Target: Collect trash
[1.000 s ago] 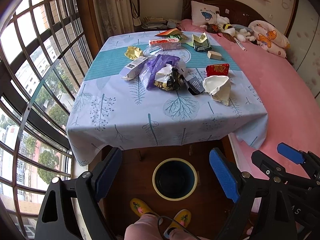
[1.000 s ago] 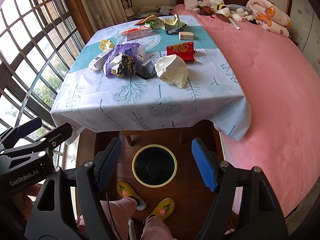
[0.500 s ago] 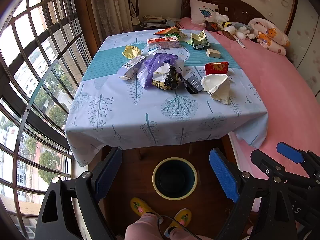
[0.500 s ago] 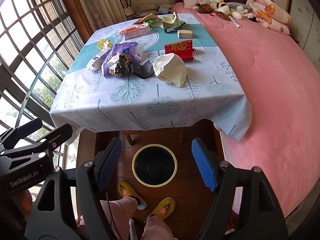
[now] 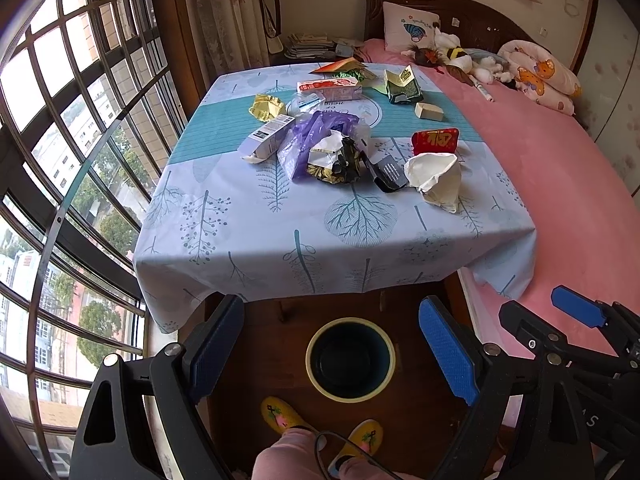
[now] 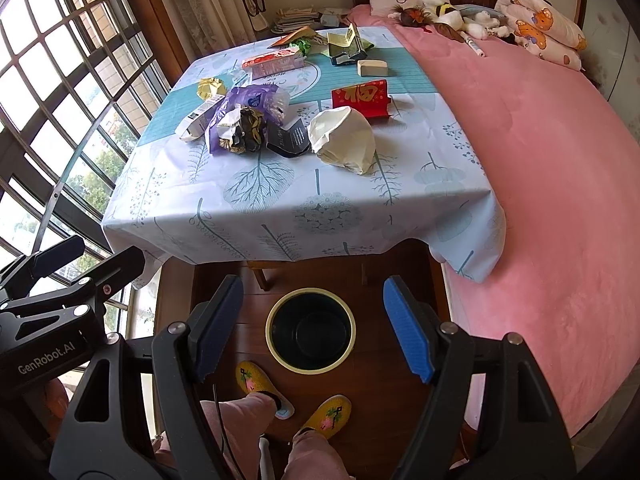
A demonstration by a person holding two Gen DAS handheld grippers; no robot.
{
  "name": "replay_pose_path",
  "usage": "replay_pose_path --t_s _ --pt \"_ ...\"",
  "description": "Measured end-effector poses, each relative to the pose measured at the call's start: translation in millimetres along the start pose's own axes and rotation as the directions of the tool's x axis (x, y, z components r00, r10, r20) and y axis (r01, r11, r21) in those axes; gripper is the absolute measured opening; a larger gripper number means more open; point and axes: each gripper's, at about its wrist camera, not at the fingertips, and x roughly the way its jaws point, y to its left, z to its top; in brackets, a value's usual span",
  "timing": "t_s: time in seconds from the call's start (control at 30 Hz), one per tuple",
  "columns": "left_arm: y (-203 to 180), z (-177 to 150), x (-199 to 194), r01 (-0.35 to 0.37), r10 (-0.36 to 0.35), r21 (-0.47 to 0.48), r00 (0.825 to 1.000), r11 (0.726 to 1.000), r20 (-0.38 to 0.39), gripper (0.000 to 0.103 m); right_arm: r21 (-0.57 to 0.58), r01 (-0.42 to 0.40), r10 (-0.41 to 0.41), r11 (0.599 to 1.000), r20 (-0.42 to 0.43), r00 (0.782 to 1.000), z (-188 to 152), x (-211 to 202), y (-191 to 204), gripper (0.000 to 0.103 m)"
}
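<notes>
Start of trash collection, seen from both wrist views. Trash scattered over the far half of the worktop (image 5: 240,240), near half of the cloth bare; bin (image 5: 350,360) on the floor below the near edge, apparently empty, just beyond the slippered feet.

Hazards, as judgement only:
- Long reach across the bare near half to any item; possible snagging of the draped cloth and dragging of the whole pile toward the edge.
- Central heap tangled: purple plastic bag (image 5: 312,140) touching the crumpled foil wrapper (image 5: 332,160), black packet (image 5: 386,172) just beside; a pinch on one likely to lift or scatter its neighbours.
- Crumpled white paper bag (image 6: 344,144) bulky and soft, likely to collapse or slip from a shallow pinch; red envelope (image 6: 362,98) lying flat behind it, hard to get a finger under.
- Bin partly tucked under the worktop overhang; an early release likely to land on the floor or the feet.
- Bed (image 6: 540,160) touching the worktop's right side, so items knocked rightward may slide onto the pink cover.
- Two tools close together; risk of collision if both aimed at the same heap.

Left tool (image 5: 340,354): fingers wide apart, nothing between them, touching nothing, framing the bin from above.
Right tool (image 6: 312,332): likewise spread wide, empty, clear of all surfaces, well short of the worktop.
</notes>
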Motion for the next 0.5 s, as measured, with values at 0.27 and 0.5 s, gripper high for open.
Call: replay_pose_path --t_s 0.27,0.5 --pt "6.0 4.4 -15.0 -0.023 0.022 0.017 0.999 1.000 0.042 0.091 -0.011 -0.028 0.028 1.000 0.021 0.999 5.1 -4.9 4.5 0.071" --pt "20.3 14.0 -29.0 -0.048 0.049 -0.007 0.996 0.999 0.078 0.091 -0.012 -0.064 0.065 0.998 0.051 0.997 14.1 -12.6 9.6 0.071"
